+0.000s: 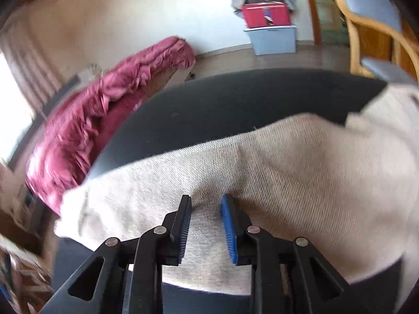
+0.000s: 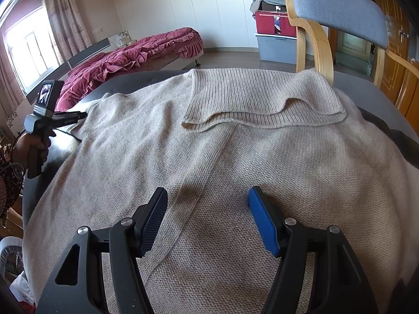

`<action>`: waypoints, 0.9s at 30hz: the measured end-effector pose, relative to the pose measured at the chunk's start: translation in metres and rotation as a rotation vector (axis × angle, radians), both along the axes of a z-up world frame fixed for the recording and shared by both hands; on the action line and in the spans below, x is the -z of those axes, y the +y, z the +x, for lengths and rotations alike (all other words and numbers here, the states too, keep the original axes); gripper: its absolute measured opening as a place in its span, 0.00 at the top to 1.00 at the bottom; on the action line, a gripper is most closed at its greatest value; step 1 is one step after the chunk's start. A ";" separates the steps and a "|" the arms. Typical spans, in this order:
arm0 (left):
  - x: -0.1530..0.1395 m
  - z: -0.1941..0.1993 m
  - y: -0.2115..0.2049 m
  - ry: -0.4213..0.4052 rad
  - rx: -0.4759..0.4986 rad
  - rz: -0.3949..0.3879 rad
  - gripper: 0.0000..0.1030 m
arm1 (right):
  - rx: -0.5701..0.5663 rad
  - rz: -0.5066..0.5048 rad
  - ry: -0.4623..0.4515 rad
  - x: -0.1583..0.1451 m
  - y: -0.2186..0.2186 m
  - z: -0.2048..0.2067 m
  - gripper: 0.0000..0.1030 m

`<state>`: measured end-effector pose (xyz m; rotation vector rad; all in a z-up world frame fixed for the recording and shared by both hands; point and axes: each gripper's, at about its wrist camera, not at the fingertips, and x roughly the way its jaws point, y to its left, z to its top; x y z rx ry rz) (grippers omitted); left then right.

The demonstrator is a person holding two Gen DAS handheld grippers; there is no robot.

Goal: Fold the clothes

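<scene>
- A beige knitted sweater (image 2: 235, 157) lies spread over a dark table (image 2: 146, 78), its wide ribbed collar (image 2: 262, 99) at the far side, folded down toward the near side, with a knitted band running from the collar toward the near left.
- In the left wrist view one stretch of the same knit, seemingly a sleeve or side edge, crosses the table from near left to far right; that picture is blurred, so I cannot tell which part it is.
- The left gripper (image 1: 207, 209) has its jaws a narrow way apart with cloth bulging between them. Whether they pinch it or only press into it I cannot tell. From the right wrist view this gripper reaches the left edge of the sweater, held by a person's hand (image 2: 31, 146).
- The right gripper (image 2: 208, 217) is released, its jaws spread wide just above the near middle of the sweater, holding nothing.
- Handling, as I judge it: the knit looks soft, limp and fairly thick, light enough to lift but apt to sag and stretch. It should grip well and not slip.
- Good holds would be firmer parts: the ribbed collar, the shoulder seams, the cuff or hem, taking a full pinch rather than a single layer.
- I can read no brand, label or writing on the sweater; the red box (image 2: 275, 23) at the far wall carries a mark too small to read.
</scene>
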<state>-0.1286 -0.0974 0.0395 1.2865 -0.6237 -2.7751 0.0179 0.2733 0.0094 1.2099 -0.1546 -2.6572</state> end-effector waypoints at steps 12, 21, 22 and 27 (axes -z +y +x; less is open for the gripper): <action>-0.045 0.044 0.109 0.101 0.084 0.082 0.75 | 0.004 -0.001 0.000 -0.001 0.000 0.000 0.34; -0.012 0.068 0.224 -0.036 0.227 0.294 0.74 | 0.060 -0.105 0.066 -0.010 0.020 0.010 0.42; -0.009 0.063 0.218 -0.031 0.228 0.294 0.74 | 0.081 -0.123 0.063 -0.008 0.026 0.010 0.56; -0.009 0.059 0.194 -0.070 0.240 0.431 0.73 | 0.185 -0.214 0.048 -0.001 0.053 0.012 0.63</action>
